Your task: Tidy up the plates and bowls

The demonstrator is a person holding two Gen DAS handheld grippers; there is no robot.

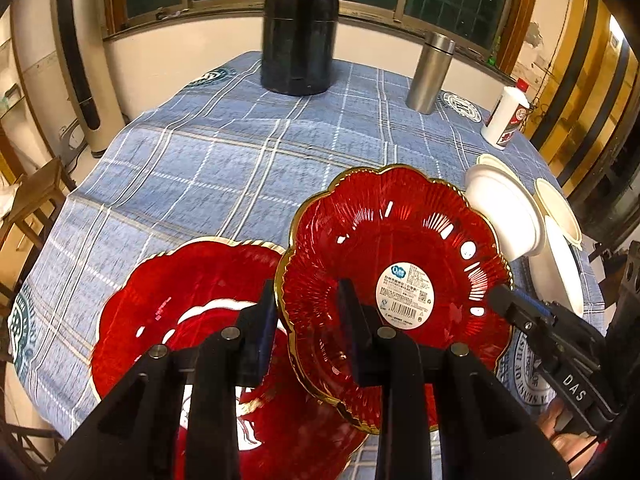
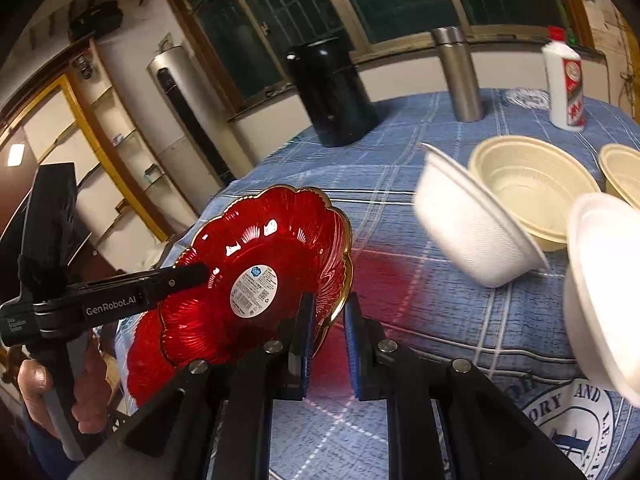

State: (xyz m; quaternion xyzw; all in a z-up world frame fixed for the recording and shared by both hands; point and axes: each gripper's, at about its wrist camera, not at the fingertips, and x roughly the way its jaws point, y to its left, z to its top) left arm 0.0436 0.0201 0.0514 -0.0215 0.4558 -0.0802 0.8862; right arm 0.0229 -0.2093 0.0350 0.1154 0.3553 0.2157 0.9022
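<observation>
A red glass plate (image 1: 400,264) with a gold rim and a white label is tilted above the table, held at both edges. My left gripper (image 1: 308,304) straddles its left rim, fingers apart around the rim. My right gripper (image 2: 328,320) straddles its right rim (image 2: 340,280); it also shows in the left wrist view (image 1: 508,304). A second red plate (image 1: 180,300) lies flat on the cloth below. Two white foam bowls (image 2: 476,232) (image 2: 604,288) lean on their sides beside two cream bowls (image 2: 532,184) (image 2: 624,172).
A black canister (image 1: 298,36), a steel flask (image 1: 430,72) and a white bottle with a red cap (image 1: 506,116) stand at the far side of the blue plaid tablecloth (image 1: 208,168). A wooden stool (image 1: 32,200) stands left of the table.
</observation>
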